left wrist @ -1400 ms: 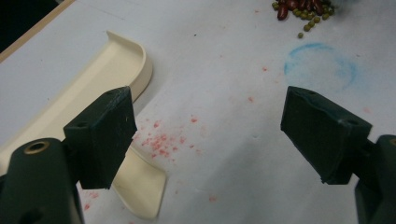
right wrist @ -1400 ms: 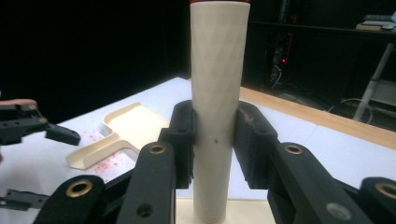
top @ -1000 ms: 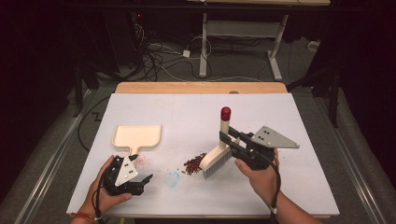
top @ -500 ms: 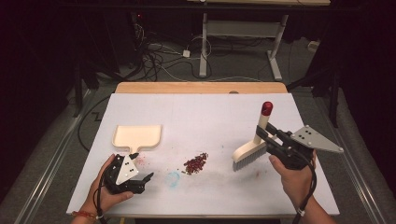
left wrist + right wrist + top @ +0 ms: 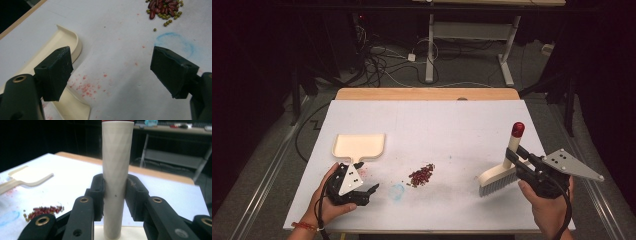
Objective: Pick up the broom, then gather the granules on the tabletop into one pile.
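A cream brush with a red-capped handle stands at the right of the white table, bristles down on the surface. My right gripper is shut on that handle. A small pile of red and green beans lies mid-table. A cream dustpan rests at the left, its handle toward the person. My left gripper sits open just in front of the dustpan handle, nothing between its jaws.
A blue chalk ring and red stains mark the white sheet. A wooden strip edges the far side. Desk legs and cables lie on the floor beyond.
My right gripper has carried the brush from beside the bean pile out to the right side of the table. The left gripper has stayed put.
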